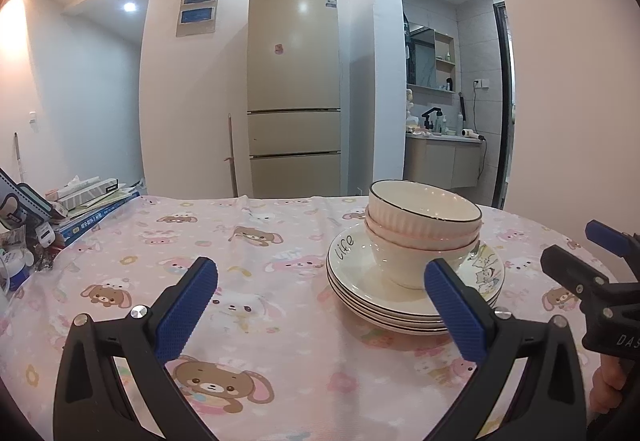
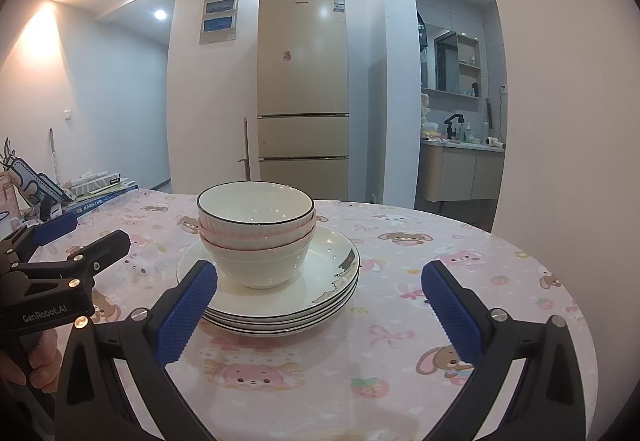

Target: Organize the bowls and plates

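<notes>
Both grippers, left (image 1: 320,293) and right (image 2: 319,295), hover level over the tablecloth (image 2: 400,321) with jaws spread wide and empty, flanking nested bowls (image 2: 256,229) atop stacked plates (image 2: 320,305).

The top plate (image 1: 416,277) of the stack, just ahead of the left gripper (image 1: 320,305), carries the handwritten word "life" near its left rim. In the right wrist view, the body of the left gripper, off to the left of the right gripper (image 2: 320,305), reads "GenRobot.AI" in white. In the left wrist view, the right gripper's body at the far right edge shows white letters cut off by the frame, perhaps "DAS". The fridge (image 2: 303,81) far ahead bears a small dark brand name at its top and a label sticker, both too small to read. The blue book (image 1: 92,219) to the left has white characters on its spine, too blurred to make out.
</notes>
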The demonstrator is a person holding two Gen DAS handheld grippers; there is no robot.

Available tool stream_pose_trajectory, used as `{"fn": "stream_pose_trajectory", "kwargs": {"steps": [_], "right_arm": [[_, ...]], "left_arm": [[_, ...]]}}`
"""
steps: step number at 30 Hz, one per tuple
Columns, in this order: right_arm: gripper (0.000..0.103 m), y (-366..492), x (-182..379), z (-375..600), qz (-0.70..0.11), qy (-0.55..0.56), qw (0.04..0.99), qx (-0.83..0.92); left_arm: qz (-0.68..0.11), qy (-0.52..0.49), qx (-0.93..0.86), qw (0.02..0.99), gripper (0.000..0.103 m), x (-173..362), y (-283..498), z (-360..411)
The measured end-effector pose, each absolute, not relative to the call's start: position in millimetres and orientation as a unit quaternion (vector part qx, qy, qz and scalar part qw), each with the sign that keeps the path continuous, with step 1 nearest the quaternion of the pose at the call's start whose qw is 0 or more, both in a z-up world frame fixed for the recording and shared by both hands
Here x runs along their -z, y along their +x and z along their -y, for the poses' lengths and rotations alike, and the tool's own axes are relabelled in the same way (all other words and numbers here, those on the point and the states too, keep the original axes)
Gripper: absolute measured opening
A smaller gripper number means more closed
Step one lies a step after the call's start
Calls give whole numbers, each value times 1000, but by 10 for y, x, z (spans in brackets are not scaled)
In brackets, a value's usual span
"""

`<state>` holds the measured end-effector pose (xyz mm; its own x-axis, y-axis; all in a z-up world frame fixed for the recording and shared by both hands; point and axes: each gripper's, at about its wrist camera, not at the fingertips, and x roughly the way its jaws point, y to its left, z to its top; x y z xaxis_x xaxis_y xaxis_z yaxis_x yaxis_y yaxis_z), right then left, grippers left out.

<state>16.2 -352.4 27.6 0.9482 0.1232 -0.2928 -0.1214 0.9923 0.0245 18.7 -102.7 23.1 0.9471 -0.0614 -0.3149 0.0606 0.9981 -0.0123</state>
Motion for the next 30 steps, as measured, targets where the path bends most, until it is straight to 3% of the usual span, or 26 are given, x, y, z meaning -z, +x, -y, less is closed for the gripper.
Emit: {"fn": "stream_pose_trajectory", "kwargs": {"steps": [30], "right_arm": [[103, 165, -274, 3528, -148, 3, 987, -62]], "left_arm": [[-161, 0, 31, 986, 103, -210, 189, 1003]]}}
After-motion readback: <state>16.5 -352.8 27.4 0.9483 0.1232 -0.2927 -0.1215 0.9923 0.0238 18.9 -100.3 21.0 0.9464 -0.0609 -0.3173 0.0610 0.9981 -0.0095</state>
